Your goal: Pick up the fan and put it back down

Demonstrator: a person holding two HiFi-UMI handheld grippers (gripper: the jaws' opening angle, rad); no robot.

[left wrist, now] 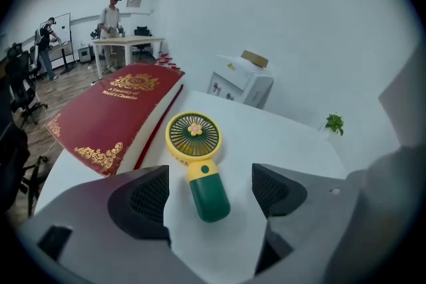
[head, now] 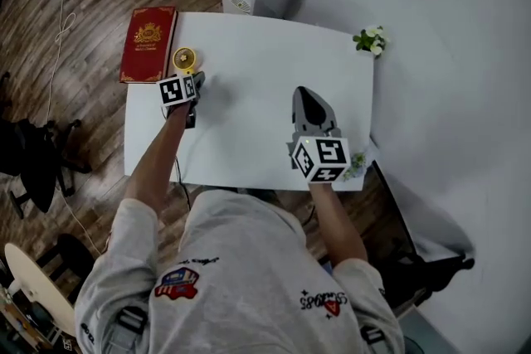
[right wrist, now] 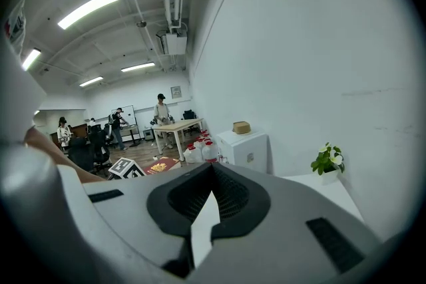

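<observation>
The white surface (head: 249,108) fills the middle of the head view. The person leans over its near edge. The left arm (head: 158,157) is stretched out long and straight toward the far left corner. The right arm (head: 336,220) is bent and stays close to the body, over the near right side.

A big red book (left wrist: 113,113) lies flat at the far left edge of the surface.

The right hand-held gripper (right wrist: 213,166) points forward with its tips pressed together, and nothing is between them. The left hand-held gripper (left wrist: 210,191) is spread wide and low over the surface.

The little yellow and green fan (left wrist: 196,156) lies flat just beside the book. Its green handle lies between the two spread jaws, with a gap on each side, so they do not touch it.

A small plant (head: 370,40) sits at the far right corner.
</observation>
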